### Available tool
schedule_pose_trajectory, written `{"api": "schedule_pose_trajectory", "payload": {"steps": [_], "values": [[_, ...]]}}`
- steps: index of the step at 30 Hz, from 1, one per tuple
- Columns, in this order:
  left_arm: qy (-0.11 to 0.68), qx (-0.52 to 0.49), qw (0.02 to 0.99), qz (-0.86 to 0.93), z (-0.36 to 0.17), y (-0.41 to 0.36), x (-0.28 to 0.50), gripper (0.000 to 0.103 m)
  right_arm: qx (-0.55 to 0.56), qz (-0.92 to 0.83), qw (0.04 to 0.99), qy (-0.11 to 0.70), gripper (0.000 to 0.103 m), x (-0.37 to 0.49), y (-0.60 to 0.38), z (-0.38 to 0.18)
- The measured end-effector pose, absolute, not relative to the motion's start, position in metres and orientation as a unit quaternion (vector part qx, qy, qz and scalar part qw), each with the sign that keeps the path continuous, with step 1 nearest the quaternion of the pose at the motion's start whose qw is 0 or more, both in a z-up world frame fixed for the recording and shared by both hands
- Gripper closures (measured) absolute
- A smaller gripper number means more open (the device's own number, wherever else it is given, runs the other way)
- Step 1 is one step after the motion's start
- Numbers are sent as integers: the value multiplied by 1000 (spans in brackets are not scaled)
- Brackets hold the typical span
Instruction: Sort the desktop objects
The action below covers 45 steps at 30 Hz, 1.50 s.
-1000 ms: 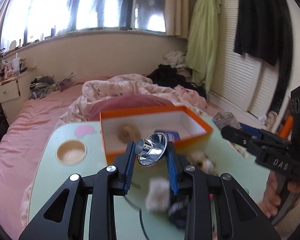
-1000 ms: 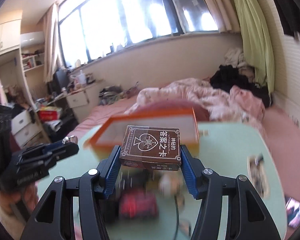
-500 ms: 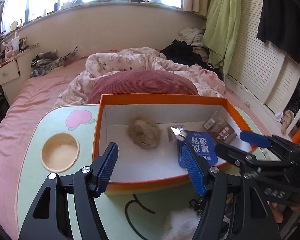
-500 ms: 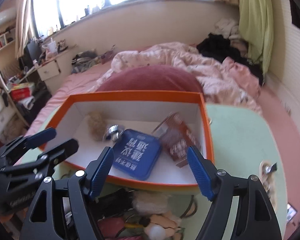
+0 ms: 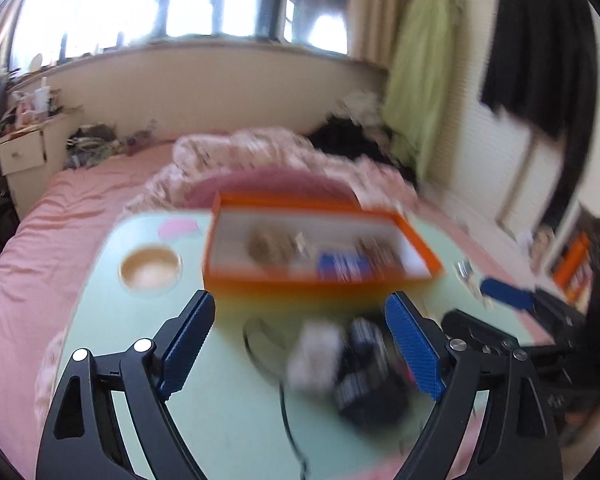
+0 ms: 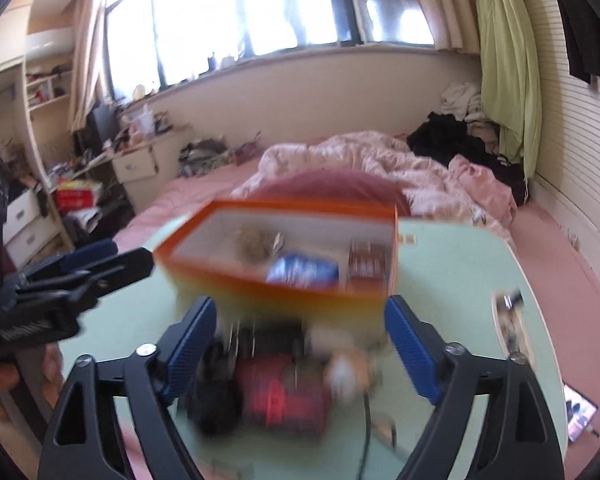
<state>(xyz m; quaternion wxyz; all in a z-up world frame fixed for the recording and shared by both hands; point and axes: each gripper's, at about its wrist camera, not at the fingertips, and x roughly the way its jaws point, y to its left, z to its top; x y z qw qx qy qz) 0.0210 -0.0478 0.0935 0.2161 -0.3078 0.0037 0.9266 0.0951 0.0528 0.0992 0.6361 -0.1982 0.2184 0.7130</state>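
Both grippers, left (image 5: 300,344) and right (image 6: 300,346), hang over a green table (image 5: 228,412), jaws spread wide after just opening, gripping nothing. The orange box (image 6: 296,276) beyond holds a blue tin (image 6: 302,270) and brown card pack (image 6: 366,264).

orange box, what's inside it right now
Inside the orange box: a tan fuzzy ball, a small shiny metal piece, a blue pack and a brown card box. Anything under them is hidden.

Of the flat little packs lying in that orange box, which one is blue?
The blue pack lies mid-box; the brown card box beside it sits against the right wall of the orange box.
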Motion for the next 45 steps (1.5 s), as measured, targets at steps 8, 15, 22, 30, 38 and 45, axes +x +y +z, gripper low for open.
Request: {"api": "schedule_pose_trajectory", "payload": {"steps": [8, 15, 22, 30, 38, 45], "values": [[90, -367, 178, 909, 27, -37, 55, 16, -301, 677, 621, 255, 9, 105, 35, 32], [83, -367, 168, 911, 14, -28, 47, 0, -296, 680, 623, 250, 0, 110, 42, 25], [82, -365, 169, 912, 17, -26, 44, 0, -295, 681, 622, 249, 0, 109, 39, 24], [82, -365, 169, 912, 16, -26, 45, 0, -295, 681, 622, 248, 0, 108, 40, 25], [81, -365, 168, 912, 17, -26, 46, 0, -298, 685, 618, 245, 0, 108, 40, 25], [81, -365, 168, 912, 15, -27, 47, 0, -298, 686, 617, 245, 0, 108, 40, 25]]}}
